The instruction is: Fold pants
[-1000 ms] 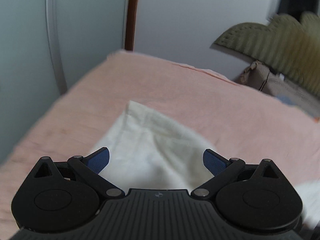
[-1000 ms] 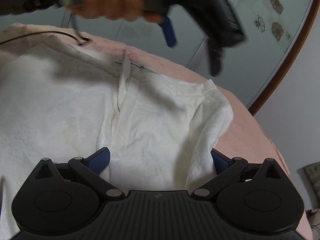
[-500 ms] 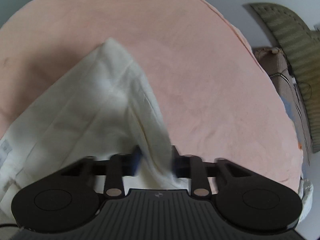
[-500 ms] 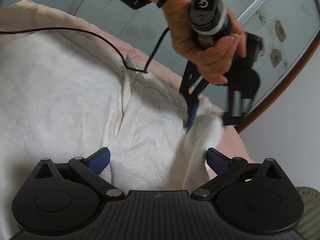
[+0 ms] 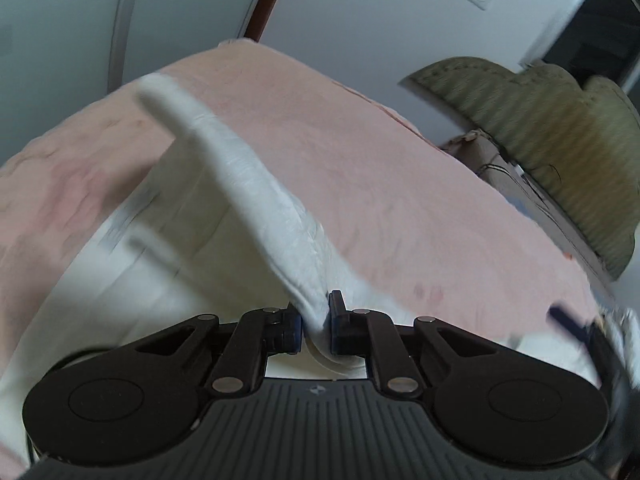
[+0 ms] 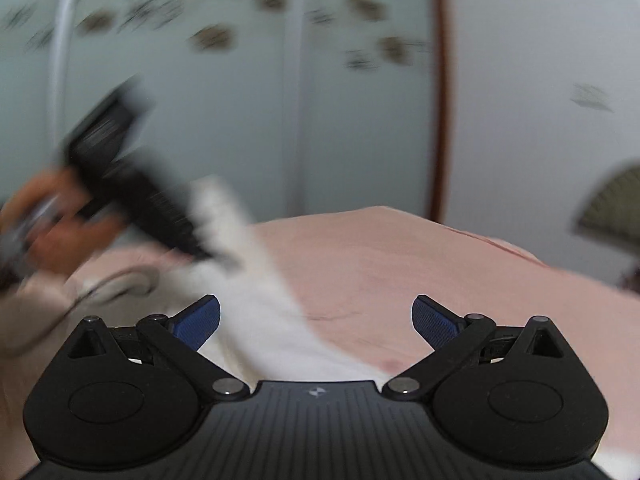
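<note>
Left gripper [image 5: 315, 322] pinches white pants [image 5: 256, 184] over pink bedsheet [image 5: 400, 184]; right gripper [image 6: 316, 320] gapes wide, holding nothing.

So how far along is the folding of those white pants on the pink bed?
Early. Done: the left gripper has pinched an edge of the white pants. In hand: that edge is raised off the pink bedspread. Left: the right gripper is open and holds nothing, and no finished fold shows.
</note>
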`<state>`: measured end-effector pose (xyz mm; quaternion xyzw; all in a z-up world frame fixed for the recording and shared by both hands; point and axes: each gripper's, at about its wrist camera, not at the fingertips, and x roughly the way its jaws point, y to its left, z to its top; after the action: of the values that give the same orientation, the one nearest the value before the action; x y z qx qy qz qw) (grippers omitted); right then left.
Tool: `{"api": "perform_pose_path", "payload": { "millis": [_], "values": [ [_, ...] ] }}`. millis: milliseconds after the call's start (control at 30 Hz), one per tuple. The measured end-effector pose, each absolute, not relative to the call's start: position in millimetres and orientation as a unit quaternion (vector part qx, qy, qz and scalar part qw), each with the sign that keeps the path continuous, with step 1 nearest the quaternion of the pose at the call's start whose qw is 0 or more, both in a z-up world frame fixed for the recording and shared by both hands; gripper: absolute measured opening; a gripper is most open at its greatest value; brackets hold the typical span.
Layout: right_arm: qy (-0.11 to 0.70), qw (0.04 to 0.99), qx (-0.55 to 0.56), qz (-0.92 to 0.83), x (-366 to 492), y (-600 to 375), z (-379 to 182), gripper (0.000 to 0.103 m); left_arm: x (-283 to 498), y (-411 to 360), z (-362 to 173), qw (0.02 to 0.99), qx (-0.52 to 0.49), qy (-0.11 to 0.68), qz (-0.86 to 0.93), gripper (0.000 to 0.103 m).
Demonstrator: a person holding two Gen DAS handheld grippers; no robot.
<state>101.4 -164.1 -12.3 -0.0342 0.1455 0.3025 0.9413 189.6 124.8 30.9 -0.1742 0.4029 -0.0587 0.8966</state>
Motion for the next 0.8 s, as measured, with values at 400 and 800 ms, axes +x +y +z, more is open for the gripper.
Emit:
{"api": "perform_pose_path", "payload": {
  "millis": [400, 800],
  "values": [
    [0.234, 0.951, -0.101, 0.173, 94, -144, -43, 0.103, 168, 144, -5, 0.885, -0.266, 0.383, -0.015, 0.046],
    [0.279, 0.870, -0.253, 0.317, 126, -128, -46, 0.042, 161, 159, 0, 0.900, -0.261, 0.348, 0.003, 0.018]
  ]
}}
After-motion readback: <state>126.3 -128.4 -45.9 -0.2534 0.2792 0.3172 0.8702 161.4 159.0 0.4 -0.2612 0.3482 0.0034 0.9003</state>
